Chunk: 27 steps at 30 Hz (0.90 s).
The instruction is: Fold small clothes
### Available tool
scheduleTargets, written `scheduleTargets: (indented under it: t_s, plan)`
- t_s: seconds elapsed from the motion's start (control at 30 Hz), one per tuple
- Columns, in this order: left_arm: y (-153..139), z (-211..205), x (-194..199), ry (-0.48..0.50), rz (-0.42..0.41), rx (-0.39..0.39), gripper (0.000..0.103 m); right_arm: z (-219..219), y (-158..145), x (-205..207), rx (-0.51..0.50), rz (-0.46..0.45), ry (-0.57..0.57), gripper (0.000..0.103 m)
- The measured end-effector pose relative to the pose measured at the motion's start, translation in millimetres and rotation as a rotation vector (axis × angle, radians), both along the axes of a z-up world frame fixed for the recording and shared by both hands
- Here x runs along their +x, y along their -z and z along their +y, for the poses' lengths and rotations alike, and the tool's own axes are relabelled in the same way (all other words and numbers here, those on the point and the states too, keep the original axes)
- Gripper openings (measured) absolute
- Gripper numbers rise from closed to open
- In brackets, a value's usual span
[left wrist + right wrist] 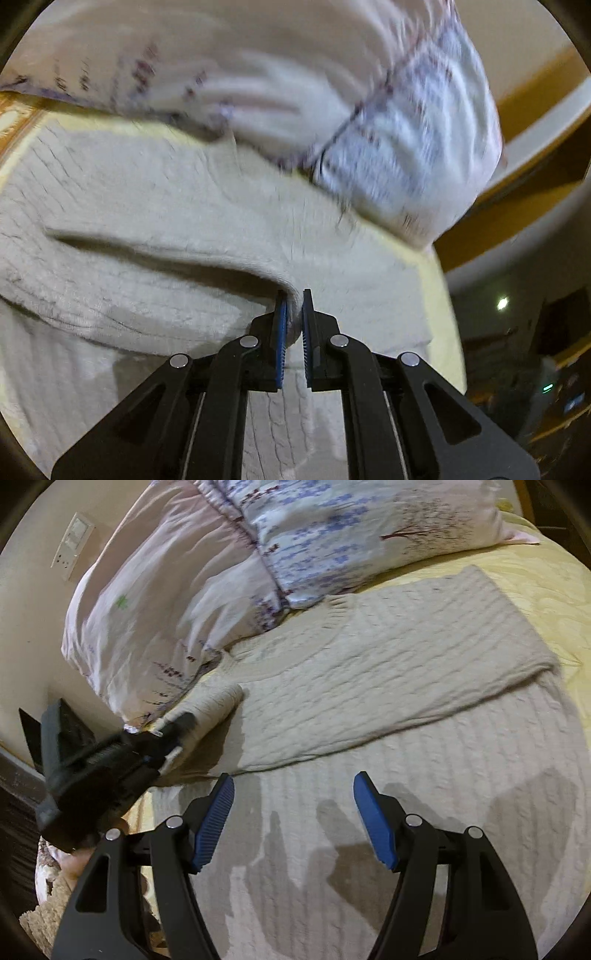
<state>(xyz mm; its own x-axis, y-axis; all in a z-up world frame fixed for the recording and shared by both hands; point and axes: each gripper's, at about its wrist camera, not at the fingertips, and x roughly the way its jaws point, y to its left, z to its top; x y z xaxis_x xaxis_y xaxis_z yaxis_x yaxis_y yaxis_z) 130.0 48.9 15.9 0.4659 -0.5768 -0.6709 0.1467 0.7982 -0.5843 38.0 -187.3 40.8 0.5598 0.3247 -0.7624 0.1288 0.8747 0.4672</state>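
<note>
A cream cable-knit sweater [369,709] lies on the yellow bedspread [546,590], its upper part folded over the body. In the left wrist view my left gripper [294,306] is shut on a fold of the sweater [155,221], pinched between the blue pads [281,332]. In the right wrist view the left gripper [173,734] shows at the left, holding the sleeve cuff [210,709] lifted off the bed. My right gripper [293,794] is open and empty, hovering above the sweater's lower body.
Two floral pillows [177,602] [369,528] lie along the far side of the bed, touching the sweater's top edge. A wall with a switch plate [72,544] stands at the left. The bed's edge [140,812] drops off at the lower left.
</note>
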Motion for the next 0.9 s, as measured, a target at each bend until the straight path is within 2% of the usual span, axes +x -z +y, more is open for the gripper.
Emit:
scheduleTargets:
  t_s: [0.13,0.23,0.27,0.3,0.4,0.53,0.67,0.77,0.8,0.83,0.9]
  plan:
    - [13.3,-7.1,1.4,0.046,0.068,0.013,0.012,-4.2,-5.8,3.0,-0.045,-0.014,-0.005,0.066]
    - [7.3,15.0,-12.5,0.060,0.047,-0.038,0.045,5.9,-20.8,13.1,-0.100,-0.069,-0.064,0.062]
    - [1.2,24.7,-18.0,0.047,0.028,-0.047,0.064,12.9,-26.4,17.3,-0.121,-0.089,-0.094,0.061]
    - [-10.2,41.2,-23.8,-0.001,-0.020,-0.062,0.072,22.3,-32.5,21.9,-0.145,-0.112,-0.133,0.060]
    - [-23.1,87.0,-33.1,-0.125,-0.074,-0.037,0.073,65.5,-47.0,38.6,-0.232,-0.185,-0.285,0.058]
    - [-16.2,129.9,-25.4,-0.250,-0.028,0.019,0.073,130.5,-44.1,56.3,-0.370,-0.225,-0.486,0.055]
    - [-2.8,135.4,-18.7,-0.246,0.019,0.055,0.072,180.3,-23.6,69.1,-0.494,-0.210,-0.625,0.054]
    - [10.3,129.1,-13.3,-0.227,0.066,0.084,0.072,197.6,-3.2,74.2,-0.611,-0.182,-0.658,0.051]
    - [15.1,127.2,-11.9,-0.227,0.080,0.087,0.072,200.1,3.2,76.7,-0.651,-0.173,-0.658,0.040]
    - [17.2,124.3,-9.5,-0.228,0.083,0.087,0.072,200.5,10.2,80.2,-0.698,-0.162,-0.646,0.021]
    - [18.5,122.6,-8.9,-0.224,0.080,0.092,0.072,193.3,12.2,84.6,-0.692,-0.153,-0.611,0.010]
